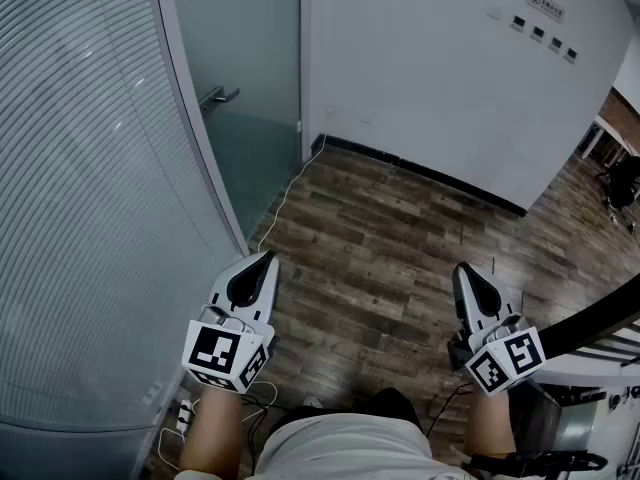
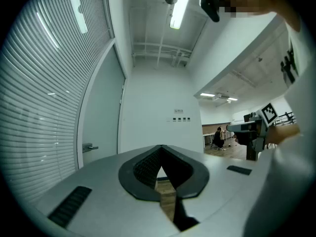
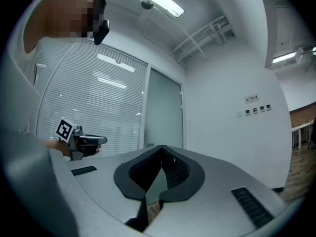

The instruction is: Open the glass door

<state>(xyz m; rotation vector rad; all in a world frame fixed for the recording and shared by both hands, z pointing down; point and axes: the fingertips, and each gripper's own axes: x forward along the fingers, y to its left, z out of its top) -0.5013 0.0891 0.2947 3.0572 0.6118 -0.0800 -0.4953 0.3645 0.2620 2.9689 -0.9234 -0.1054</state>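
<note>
Glass, frosted and faintly green, fills the tall glass door [image 1: 250, 58] at about eleven o'clock from where the person stands. It sits between a curved partition of slatted blinds [image 1: 90, 188] at nine o'clock and a plain white wall [image 1: 430, 68] running from twelve round to two. A metal lever handle [image 1: 220, 96] juts from the door's left side, and neither gripper is anywhere near it. The left gripper [image 1: 268, 258] is held level and low at seven o'clock, aimed toward the foot of the partition. Its fingers [image 2: 143, 169] are clenched tip to tip with nothing caught between them. The right gripper [image 1: 462, 268] is at five o'clock, well apart from its mate and also held level. Its fingers [image 3: 175, 169] are likewise clenched on nothing. Both hang over the wood-plank floor [image 1: 400, 238]. A thin white cable [image 1: 288, 190] trails across the boards from the door's bottom corner back toward the person's feet. Up at one o'clock a row of small dark switches [image 1: 545, 36] is set into the wall.
</note>
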